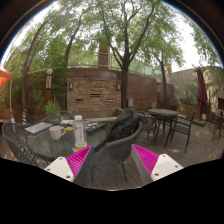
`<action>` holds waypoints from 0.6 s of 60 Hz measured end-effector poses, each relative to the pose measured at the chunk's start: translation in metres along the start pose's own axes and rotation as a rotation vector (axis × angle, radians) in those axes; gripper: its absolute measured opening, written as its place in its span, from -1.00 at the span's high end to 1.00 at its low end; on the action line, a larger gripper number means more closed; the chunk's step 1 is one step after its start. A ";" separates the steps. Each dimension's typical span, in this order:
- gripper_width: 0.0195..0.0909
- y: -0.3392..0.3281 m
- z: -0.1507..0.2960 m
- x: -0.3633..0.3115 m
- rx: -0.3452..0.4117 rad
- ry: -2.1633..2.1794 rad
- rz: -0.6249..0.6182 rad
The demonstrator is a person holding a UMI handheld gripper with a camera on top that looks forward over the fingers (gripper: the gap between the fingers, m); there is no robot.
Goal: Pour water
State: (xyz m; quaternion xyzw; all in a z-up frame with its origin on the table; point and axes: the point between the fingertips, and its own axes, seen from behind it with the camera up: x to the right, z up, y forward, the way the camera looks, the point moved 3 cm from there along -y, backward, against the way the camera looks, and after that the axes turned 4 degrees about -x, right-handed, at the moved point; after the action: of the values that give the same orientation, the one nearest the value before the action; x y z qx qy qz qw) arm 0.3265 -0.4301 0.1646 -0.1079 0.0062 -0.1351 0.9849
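While the tongs [112,160] hang open and empty (a dark chair [118,140] between them), the bottle [80,131] and cup [56,132] stand untouched on the bench [45,143] beyond, so pouring looks unstarted.

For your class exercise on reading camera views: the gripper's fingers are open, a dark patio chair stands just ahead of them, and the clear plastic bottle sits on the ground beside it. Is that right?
Not quite. The gripper view shows the bottle standing on the glass table, not the ground. The gripper is open, with the chair just ahead.
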 end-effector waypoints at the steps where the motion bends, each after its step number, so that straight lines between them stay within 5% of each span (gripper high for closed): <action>1: -0.80 0.001 0.000 0.000 0.000 -0.001 -0.001; 20: -0.81 0.032 -0.004 -0.019 -0.012 0.010 0.012; 36: -0.78 0.134 -0.024 -0.098 -0.001 0.011 0.121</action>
State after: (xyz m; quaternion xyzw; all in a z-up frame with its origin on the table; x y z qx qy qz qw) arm 0.2666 -0.2832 0.1107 -0.1068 0.0184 -0.0756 0.9912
